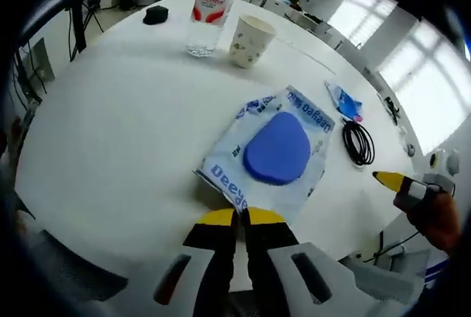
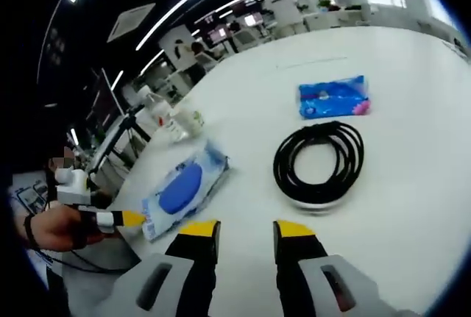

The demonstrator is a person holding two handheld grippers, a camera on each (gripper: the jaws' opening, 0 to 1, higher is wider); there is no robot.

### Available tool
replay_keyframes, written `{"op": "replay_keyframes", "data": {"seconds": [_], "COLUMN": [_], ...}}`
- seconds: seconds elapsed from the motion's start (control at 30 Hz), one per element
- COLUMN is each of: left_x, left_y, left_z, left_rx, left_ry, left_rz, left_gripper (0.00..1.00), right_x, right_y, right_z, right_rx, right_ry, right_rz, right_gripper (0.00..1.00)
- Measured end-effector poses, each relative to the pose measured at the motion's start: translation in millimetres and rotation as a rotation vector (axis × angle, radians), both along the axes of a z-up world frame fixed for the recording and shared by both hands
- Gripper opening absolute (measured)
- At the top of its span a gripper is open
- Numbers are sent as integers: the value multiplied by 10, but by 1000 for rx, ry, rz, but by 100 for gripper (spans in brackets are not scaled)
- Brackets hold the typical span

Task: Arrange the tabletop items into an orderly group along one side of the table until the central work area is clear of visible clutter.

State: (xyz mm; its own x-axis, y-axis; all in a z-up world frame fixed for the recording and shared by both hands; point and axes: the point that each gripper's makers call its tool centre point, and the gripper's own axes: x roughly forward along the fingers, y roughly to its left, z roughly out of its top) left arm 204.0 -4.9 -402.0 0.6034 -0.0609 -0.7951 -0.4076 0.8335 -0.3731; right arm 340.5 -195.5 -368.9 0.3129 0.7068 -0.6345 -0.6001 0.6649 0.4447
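Paper cup [image 1: 251, 40] and water bottle [image 1: 209, 14] stand at frame top, contents unclear; left gripper [image 1: 243, 218] is clenched on wipes pack [image 1: 272, 151] edge at centre, right gripper [image 2: 241, 230] released near cable [image 2: 319, 162].

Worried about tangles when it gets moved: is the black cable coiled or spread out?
Coiled. The black cable lies in a neat round loop flat on the white table, apart from the blue tissue packet.
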Motion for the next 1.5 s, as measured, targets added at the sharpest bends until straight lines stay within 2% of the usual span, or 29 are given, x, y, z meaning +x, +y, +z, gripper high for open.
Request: {"op": "replay_keyframes", "data": {"seconds": [0.23,0.3,0.47,0.63,0.67,0.7,0.77,0.97,1.27,1.5], "left_x": [-40,-49,-57,-59,-65,-65,-64,-95,-129,-162], "left_y": [106,112,122,87,79,77,63,-10,-28,-103], "left_z": [13,9,31,53,53,51,55,86,53,31], "left_rx": [3,-1,-15,-29,-32,-33,-41,-47,-70,-75], "left_ry": [-8,-11,-29,-39,-38,-38,-40,-42,-41,-34], "left_rz": [50,57,79,82,83,83,87,72,83,53], "left_gripper": [2,2,2,5,6,6,7,9,9,9], "right_x": [-31,-106,103,82,213,253,223,153,206,238], "right_y": [215,305,462,610,634,644,668,806,863,921], "right_z": [-6,18,1,17,-13,-30,-71,-84,-108,-132], "right_rx": [-16,-18,-26,-37,-42,-48,-45,-49,-75,-90], "right_ry": [5,6,-1,-5,-14,-25,-7,8,6,5], "right_rz": [57,69,101,129,129,122,114,145,167,201], "right_gripper": [27,27,27,25,24,21,16,19,20,23]}}
